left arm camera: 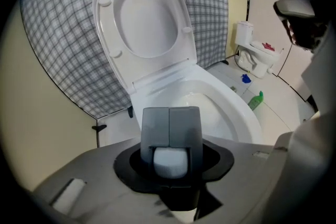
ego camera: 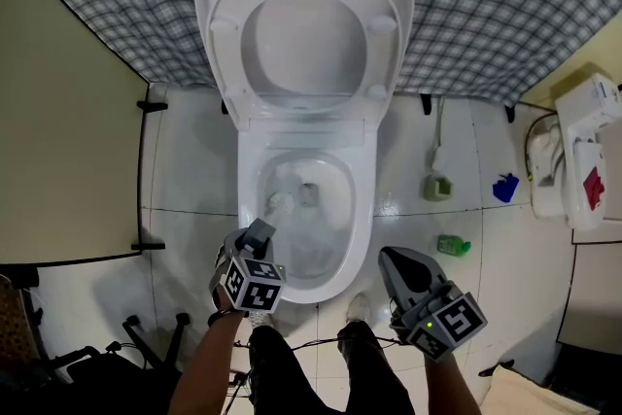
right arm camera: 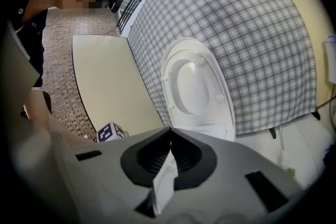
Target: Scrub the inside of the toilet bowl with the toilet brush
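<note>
One white toilet brush [ego camera: 280,202], head down inside the one white ceramic toilet bowl [ego camera: 362,209], my left gripper [ego camera: 260,230], jaws clenched on its pale handle, my right gripper [ego camera: 391,258], jaws pressed together, empty, beside the rim, one green plastic bottle [ego camera: 453,246] on the white tiled floor [ego camera: 194,180]

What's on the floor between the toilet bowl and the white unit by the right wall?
Head view: a pale green object, a blue item and a green bottle lie there.
</note>
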